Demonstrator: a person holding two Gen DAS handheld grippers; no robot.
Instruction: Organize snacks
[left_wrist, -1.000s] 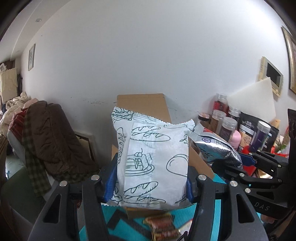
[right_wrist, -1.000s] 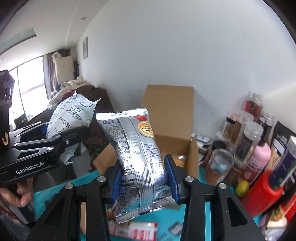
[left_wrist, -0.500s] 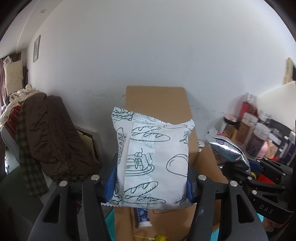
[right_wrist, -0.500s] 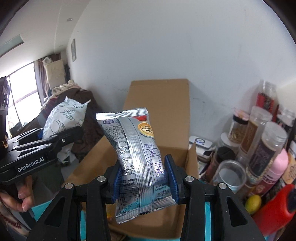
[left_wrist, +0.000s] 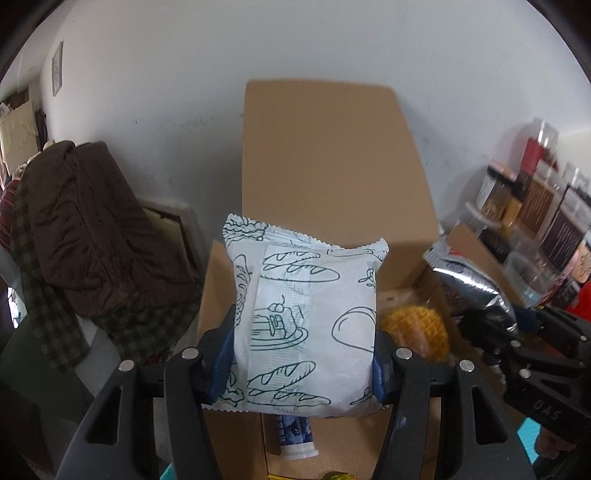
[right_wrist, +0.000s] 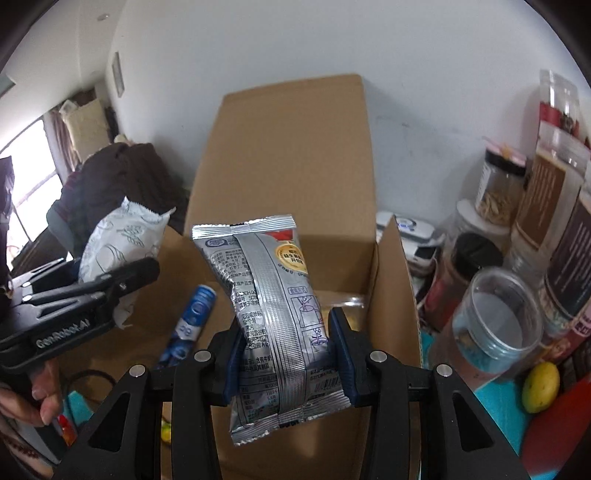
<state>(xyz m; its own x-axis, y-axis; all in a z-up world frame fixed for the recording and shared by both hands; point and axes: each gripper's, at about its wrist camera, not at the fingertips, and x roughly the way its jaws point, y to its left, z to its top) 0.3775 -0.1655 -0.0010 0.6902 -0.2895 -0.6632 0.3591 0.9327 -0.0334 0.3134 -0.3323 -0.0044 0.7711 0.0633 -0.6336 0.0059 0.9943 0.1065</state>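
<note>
Left wrist view shows left gripper clamping the white bread packet and right gripper clamping the silver pouch above the cardboard box: lower both well inside before letting go.

Box at centre frame, rear flap upright against wall. Bread pack low centre in left view, before the box; tube beneath, inside. Foil pack centre in right view, over box. Jars right, coat left.
</note>
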